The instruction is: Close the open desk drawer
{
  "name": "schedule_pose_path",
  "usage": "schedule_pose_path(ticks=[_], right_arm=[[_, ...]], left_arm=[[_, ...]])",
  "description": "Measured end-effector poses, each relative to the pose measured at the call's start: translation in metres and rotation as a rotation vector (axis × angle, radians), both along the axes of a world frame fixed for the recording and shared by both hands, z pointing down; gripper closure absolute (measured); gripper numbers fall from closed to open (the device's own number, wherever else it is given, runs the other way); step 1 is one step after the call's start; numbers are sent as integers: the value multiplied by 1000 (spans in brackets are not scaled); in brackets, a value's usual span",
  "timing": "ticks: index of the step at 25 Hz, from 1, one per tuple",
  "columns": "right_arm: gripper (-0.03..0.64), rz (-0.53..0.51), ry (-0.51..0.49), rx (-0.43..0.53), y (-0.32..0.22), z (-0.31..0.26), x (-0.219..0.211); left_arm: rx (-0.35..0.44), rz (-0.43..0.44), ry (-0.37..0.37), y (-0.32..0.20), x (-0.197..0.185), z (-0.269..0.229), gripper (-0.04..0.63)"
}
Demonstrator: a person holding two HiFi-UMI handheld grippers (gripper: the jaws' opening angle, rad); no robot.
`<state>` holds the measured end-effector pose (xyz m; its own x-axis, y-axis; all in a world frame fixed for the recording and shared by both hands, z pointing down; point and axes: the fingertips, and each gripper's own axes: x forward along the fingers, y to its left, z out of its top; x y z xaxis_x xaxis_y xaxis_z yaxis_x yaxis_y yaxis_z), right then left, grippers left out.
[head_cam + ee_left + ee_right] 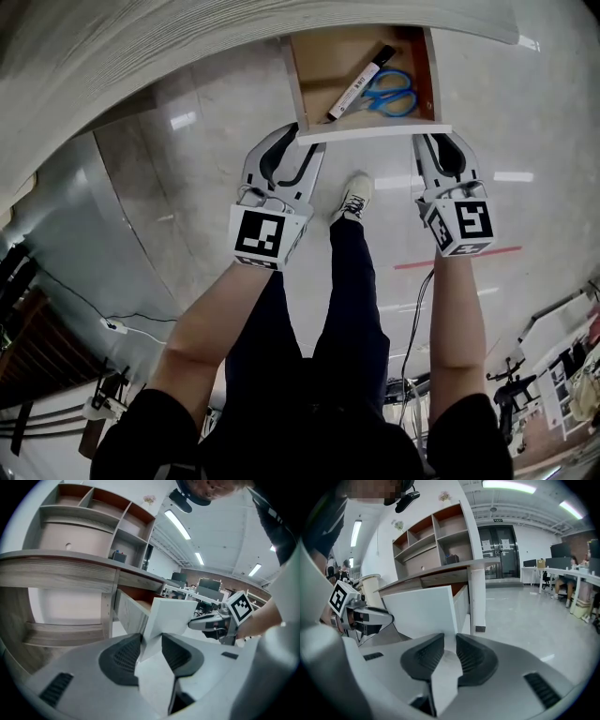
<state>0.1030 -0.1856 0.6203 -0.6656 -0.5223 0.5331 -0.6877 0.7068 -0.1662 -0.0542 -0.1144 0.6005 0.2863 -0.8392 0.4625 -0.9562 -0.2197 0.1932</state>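
The desk drawer [314, 70] stands pulled out under the desktop, with a black-capped marker [359, 84] and blue-handled scissors [392, 94] inside. Its white front panel [375, 132] faces me. My left gripper [292, 141] is at the panel's left end and my right gripper [441, 141] at its right end, both from below. In the left gripper view the panel [171, 616] has its lower corner in the gap of the left gripper [151, 637]. In the right gripper view the panel [419, 611] meets the tips of the right gripper [450, 637]. Both jaw pairs stand apart, and no pad visibly presses.
The grey wood desktop [141, 56] curves over the drawer, with open shelves [436, 536] above it. The person's legs and a white shoe [354, 197] are below the drawer. A red tape line [455, 258] and a cable [141, 323] lie on the glossy floor.
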Motion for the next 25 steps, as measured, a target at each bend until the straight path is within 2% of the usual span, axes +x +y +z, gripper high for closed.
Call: schedule_pose_path(ticks=[8, 15, 25], right_arm=[[529, 6, -25, 35, -30, -7, -16], [531, 57, -68, 48, -63, -12, -27], [531, 117, -112, 23, -106, -17, -50]], left_arm=[[42, -39, -23, -30, -17, -6, 445], [59, -67, -41, -62, -28, -10, 445], [79, -139, -70, -107, -53, -17, 445]])
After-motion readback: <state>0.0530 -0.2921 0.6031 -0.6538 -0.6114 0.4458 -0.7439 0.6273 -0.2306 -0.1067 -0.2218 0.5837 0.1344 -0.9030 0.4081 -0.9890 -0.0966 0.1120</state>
